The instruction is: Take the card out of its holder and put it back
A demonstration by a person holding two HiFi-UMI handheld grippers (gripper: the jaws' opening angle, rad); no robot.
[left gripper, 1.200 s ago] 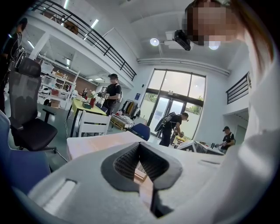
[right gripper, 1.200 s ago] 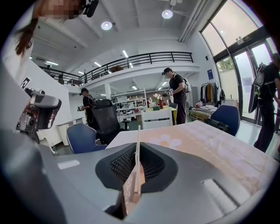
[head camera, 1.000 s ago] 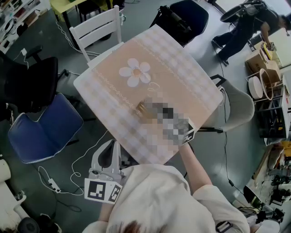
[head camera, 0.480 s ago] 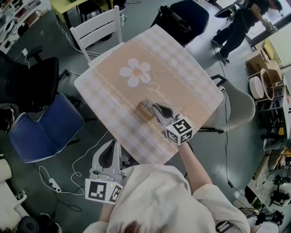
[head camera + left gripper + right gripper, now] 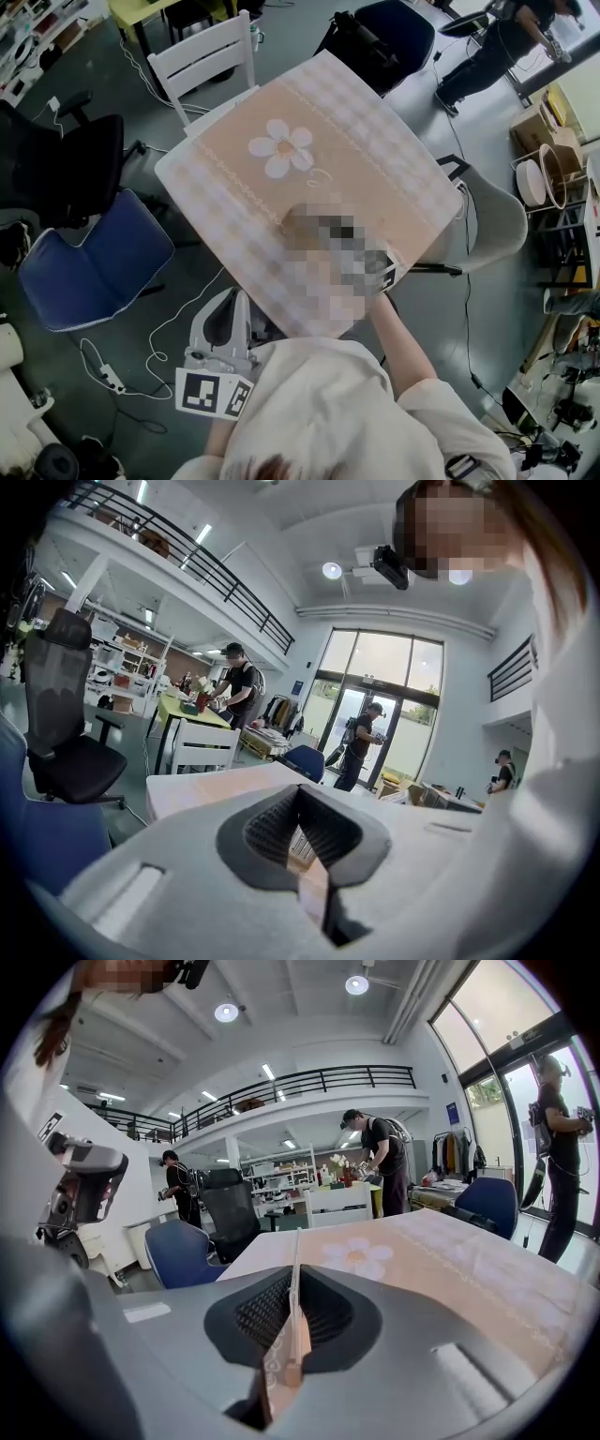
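Note:
In the right gripper view a thin pale card [image 5: 292,1321] stands edge-on between the pads, and my right gripper [image 5: 293,1267] is shut on it above the flower-print table [image 5: 450,1251]. No holder shows in that view. In the head view the right gripper and the holder are hidden; only a corner of its marker cube [image 5: 390,277] shows over the table [image 5: 375,159]. My left gripper [image 5: 240,298] hangs below the table's near edge, off the cloth. In its own view the left gripper [image 5: 299,794] is shut, with nothing between its pads.
A white chair [image 5: 202,61] stands at the table's far side. On the left are a blue chair [image 5: 89,262] and a black chair [image 5: 56,159]; a grey chair [image 5: 492,220] stands on the right. Cables [image 5: 103,370] lie on the floor. A person [image 5: 487,52] stands far right.
The left gripper has not moved. The right gripper is hidden in the head view now, so its motion cannot be told. The person at the far right stays near the same spot.

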